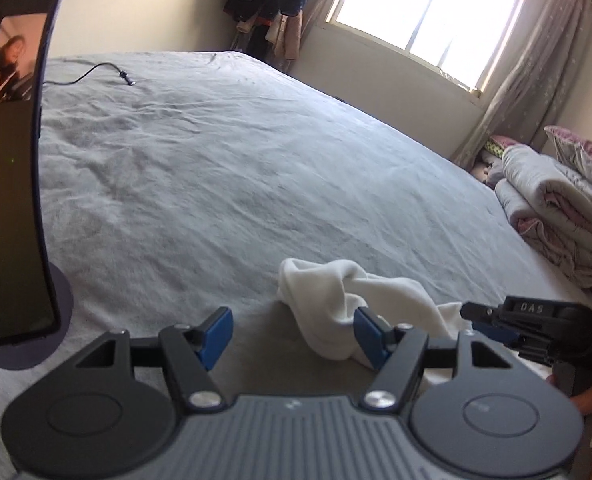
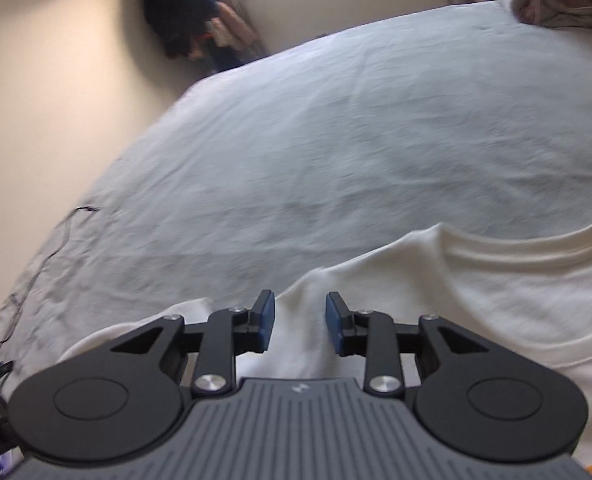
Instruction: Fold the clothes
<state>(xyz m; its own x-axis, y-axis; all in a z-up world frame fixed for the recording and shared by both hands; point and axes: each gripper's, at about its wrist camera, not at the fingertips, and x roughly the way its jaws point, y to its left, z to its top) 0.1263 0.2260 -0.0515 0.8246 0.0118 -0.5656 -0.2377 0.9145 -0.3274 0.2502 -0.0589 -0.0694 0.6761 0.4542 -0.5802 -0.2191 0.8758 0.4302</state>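
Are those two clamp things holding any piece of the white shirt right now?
No. Left gripper and right gripper both stand open over the white shirt.

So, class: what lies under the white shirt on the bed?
The white shirt rests on the grey bedsheet, which shows all around it. The patch of sheet directly beneath the shirt is covered, so anything lying there cannot be seen.

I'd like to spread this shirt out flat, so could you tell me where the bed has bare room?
The bed sheet is bare across its middle, between the black cable at the far side and the white shirt at the near edge. It is crowded to the right, where the folded quilts are stacked.
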